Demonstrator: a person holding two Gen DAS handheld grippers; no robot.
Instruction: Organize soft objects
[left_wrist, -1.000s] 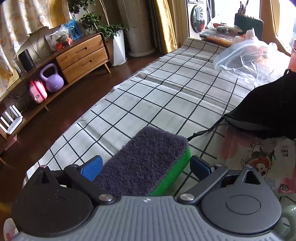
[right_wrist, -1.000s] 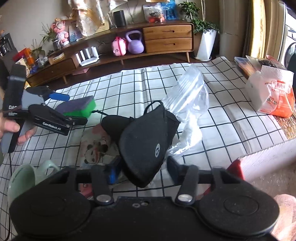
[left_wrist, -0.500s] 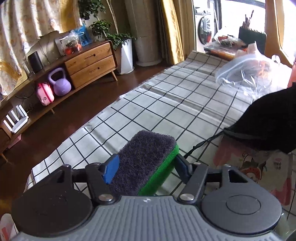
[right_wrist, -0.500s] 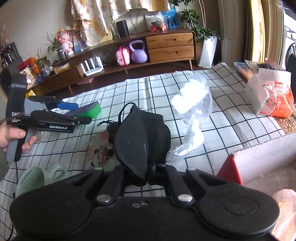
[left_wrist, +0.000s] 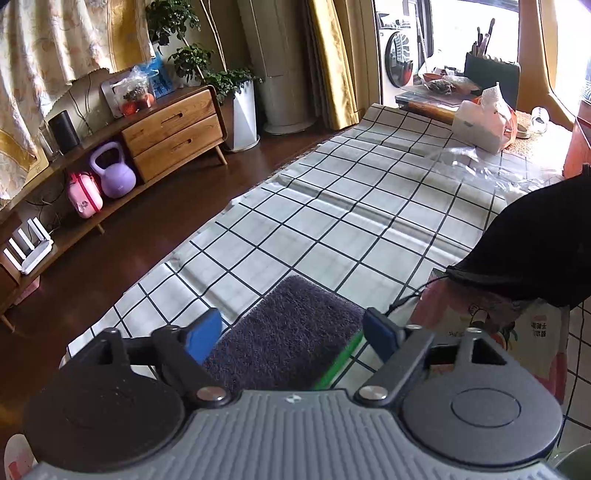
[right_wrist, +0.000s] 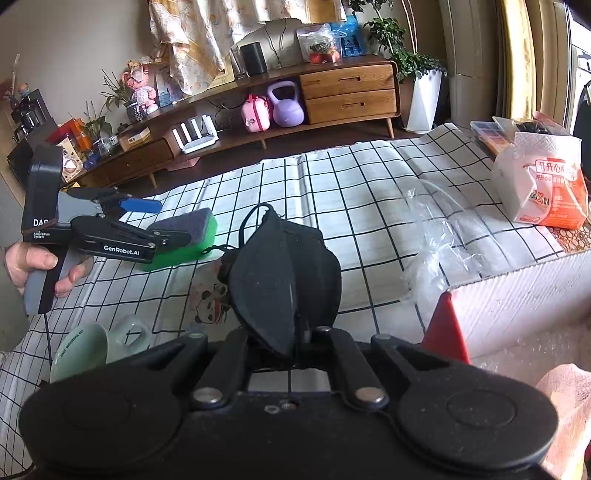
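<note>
A green sponge with a dark grey scrub top (left_wrist: 284, 332) lies on the checked tablecloth (left_wrist: 332, 206), and it also shows in the right wrist view (right_wrist: 184, 240). My left gripper (left_wrist: 291, 332) has its blue pads against both sides of the sponge. It also shows in the right wrist view (right_wrist: 157, 221). My right gripper (right_wrist: 291, 343) is shut on a black face mask (right_wrist: 284, 280) and holds it above the table. The mask shows at the right edge of the left wrist view (left_wrist: 535, 251).
A clear plastic bag (right_wrist: 436, 236) lies right of the mask. A white and orange package (right_wrist: 543, 184) stands at the far right. A white box with a red corner (right_wrist: 491, 302) is near right. A pale green mug (right_wrist: 92, 347) and a panda-print packet (right_wrist: 207, 295) lie near left.
My left gripper closed its pads in on the sponge. My right gripper shut on the black mask and lifted it.
</note>
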